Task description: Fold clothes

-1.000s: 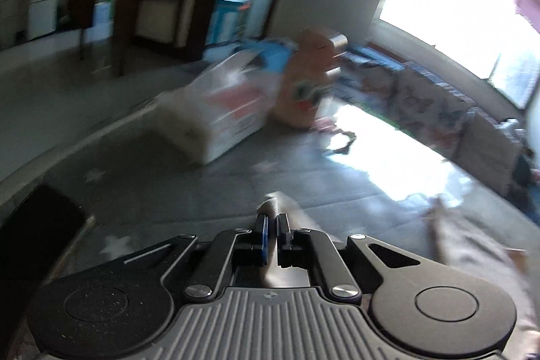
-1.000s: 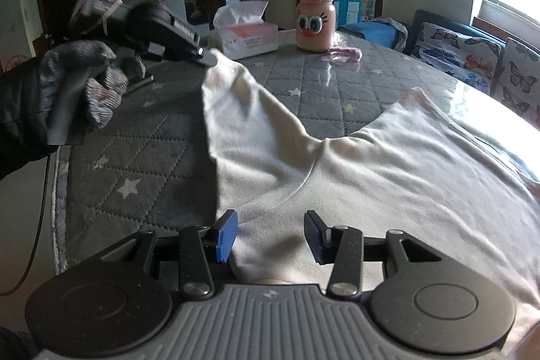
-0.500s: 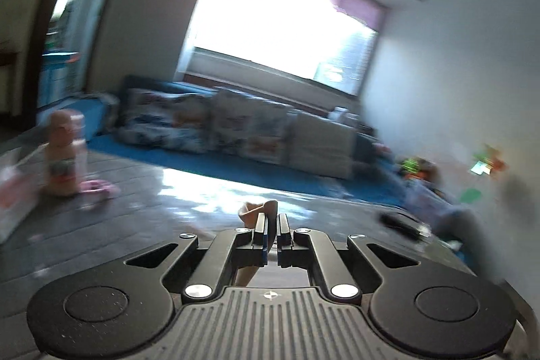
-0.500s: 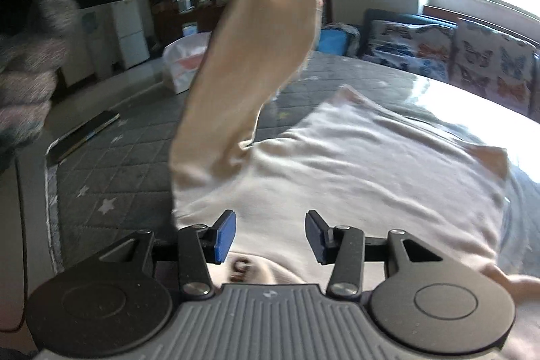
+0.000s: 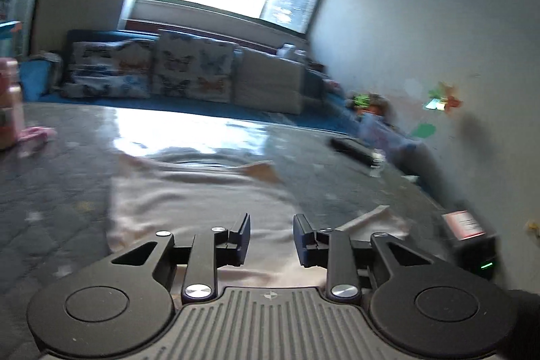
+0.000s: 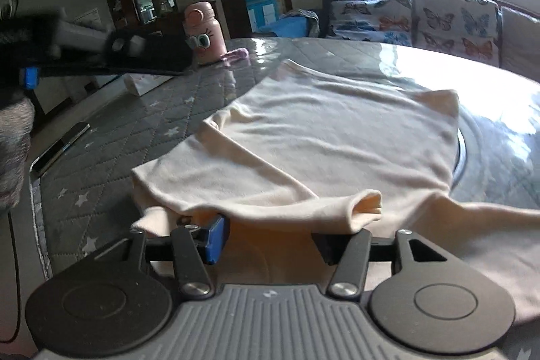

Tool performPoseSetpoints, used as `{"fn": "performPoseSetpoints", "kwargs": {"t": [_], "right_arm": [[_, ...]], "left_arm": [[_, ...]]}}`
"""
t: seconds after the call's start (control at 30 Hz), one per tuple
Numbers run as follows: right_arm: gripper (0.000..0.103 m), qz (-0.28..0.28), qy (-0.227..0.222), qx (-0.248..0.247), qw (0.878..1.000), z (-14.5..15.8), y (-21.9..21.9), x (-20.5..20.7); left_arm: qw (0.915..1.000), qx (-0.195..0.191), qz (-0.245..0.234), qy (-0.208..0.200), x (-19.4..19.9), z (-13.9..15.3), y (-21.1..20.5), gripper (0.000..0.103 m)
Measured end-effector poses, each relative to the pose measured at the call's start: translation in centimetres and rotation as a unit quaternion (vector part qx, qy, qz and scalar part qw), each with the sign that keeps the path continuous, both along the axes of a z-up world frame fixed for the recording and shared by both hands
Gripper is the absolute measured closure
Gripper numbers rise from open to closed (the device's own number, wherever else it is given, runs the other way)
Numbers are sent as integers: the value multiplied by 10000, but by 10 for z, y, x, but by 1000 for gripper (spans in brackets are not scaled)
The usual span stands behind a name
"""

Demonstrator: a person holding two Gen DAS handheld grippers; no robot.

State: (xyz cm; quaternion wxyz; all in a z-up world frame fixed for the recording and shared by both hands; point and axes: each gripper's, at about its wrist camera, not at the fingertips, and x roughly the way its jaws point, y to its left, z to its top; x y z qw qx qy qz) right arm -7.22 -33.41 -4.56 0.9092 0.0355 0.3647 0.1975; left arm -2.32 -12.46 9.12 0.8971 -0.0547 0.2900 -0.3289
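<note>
A cream shirt (image 6: 337, 130) lies flat on the grey star-quilted tabletop (image 6: 101, 157). One sleeve is folded across its body, with the cuff (image 6: 366, 208) just ahead of my right gripper (image 6: 270, 242). That gripper's jaws are opening; cloth lies under and between them, and the pads do not press on it. In the left wrist view the shirt (image 5: 189, 198) spreads below my left gripper (image 5: 271, 235). Its jaws are opening too, with nothing between the fingers. A gloved hand (image 6: 13, 123) shows at the right view's left edge.
At the far left of the table stand a pink bottle with cartoon eyes (image 6: 202, 32), a tissue box (image 6: 141, 80) and a small pink cloth (image 6: 236, 54). A phone (image 6: 60, 147) lies near the left edge. A black remote (image 5: 351, 149) lies at the right. Butterfly cushions (image 6: 452, 19) line the sofa behind.
My left gripper carried the sleeve up and across, then let it go; the sleeve now lies folded over the shirt. The left view swung toward the window. My right jaws stand wider.
</note>
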Motion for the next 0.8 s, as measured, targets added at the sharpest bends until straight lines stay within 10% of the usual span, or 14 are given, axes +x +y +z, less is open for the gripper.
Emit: {"fn": "performPoseSetpoints", "kwargs": {"t": [0.47, 0.8], "right_arm": [[43, -601, 470, 1224, 9895, 1, -49, -13], [86, -743, 427, 909, 9922, 3, -39, 1]], "left_arm": [[9900, 1069, 885, 237, 32, -55, 37, 72], [9887, 1289, 709, 290, 49, -74, 19, 73]]}}
